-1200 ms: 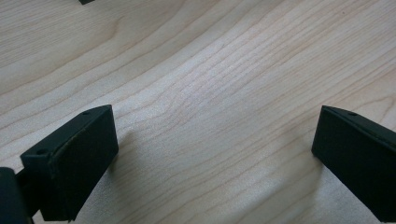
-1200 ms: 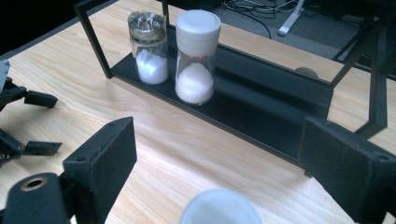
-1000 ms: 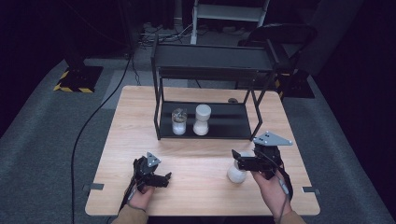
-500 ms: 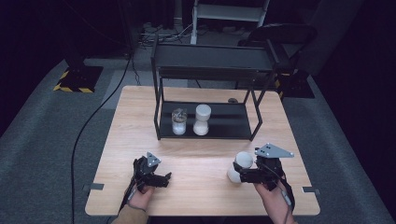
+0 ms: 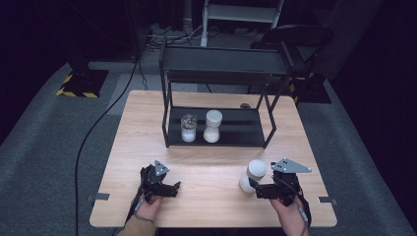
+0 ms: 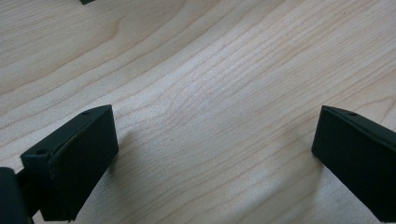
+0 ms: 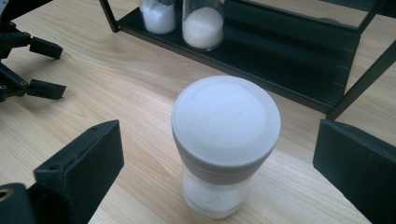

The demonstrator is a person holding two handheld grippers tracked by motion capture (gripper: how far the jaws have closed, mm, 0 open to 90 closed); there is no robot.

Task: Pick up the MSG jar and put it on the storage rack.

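Observation:
A jar with a white cap (image 5: pixel 253 174) and white grains inside stands upright on the wooden table (image 5: pixel 216 162), near its front right. My right gripper (image 5: pixel 256 189) is open just behind it. Its jaws have just been opening and now stand wide on either side of the white-capped jar (image 7: pixel 226 140), with neither of the pads (image 7: pixel 84 172) touching it. My left gripper (image 5: pixel 169 187) rests near the front left. It is open too, and between its fingers (image 6: pixel 74 158) lies only bare wood.
A black metal rack (image 5: pixel 221 140) stands mid-table with a small glass jar (image 5: pixel 188 129) and a taller white-capped jar (image 5: pixel 212 127) on its lower shelf. A small dark round object (image 5: pixel 244 105) lies behind it. A black cable (image 5: pixel 98 128) runs along the floor at the left.
My right hand has come down and back toward the front edge with the jar. The jaws have spread off it, and it now stands on the table. The left hand has not moved.

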